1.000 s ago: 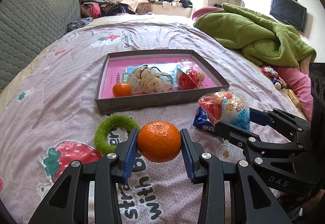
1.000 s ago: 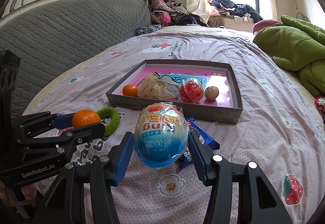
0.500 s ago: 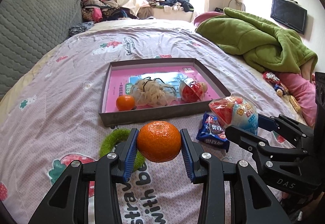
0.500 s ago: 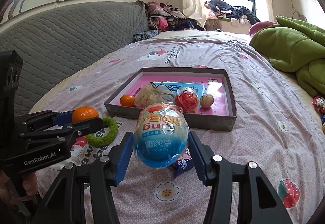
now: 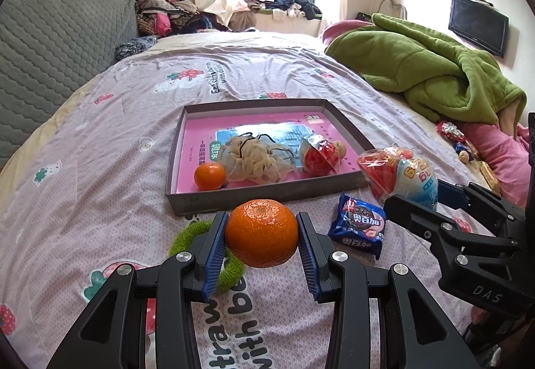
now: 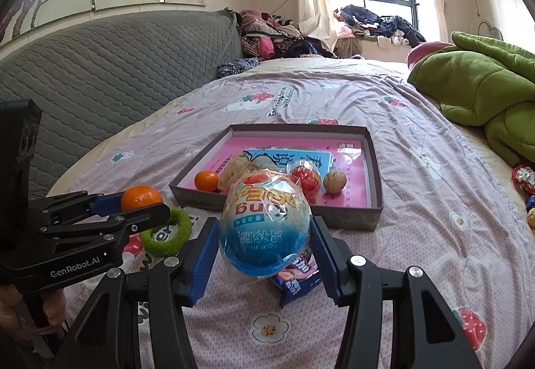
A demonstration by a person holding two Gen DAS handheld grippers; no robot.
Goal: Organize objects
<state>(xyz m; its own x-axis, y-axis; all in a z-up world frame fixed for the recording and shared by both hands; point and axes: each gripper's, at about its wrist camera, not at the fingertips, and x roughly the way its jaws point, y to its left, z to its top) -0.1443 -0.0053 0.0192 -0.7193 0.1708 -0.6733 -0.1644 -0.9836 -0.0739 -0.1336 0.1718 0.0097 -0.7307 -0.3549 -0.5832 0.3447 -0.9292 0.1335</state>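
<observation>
Right now both hands carry: the left gripper [image 5: 262, 237] clamps a mandarin [image 5: 261, 237], the right gripper [image 6: 264, 237] clamps a wrapped snack cup [image 6: 265, 223]. Both hang above the bedspread, the tray [image 6: 374, 168] at 12 o'clock. Next, probably, lowering each inside.

Both grippers are built of black angular links joined by round silver screws. Ribbed blue pads [image 5: 214, 255] are fitted inside the fingers. White lettering is printed on their sides.
</observation>
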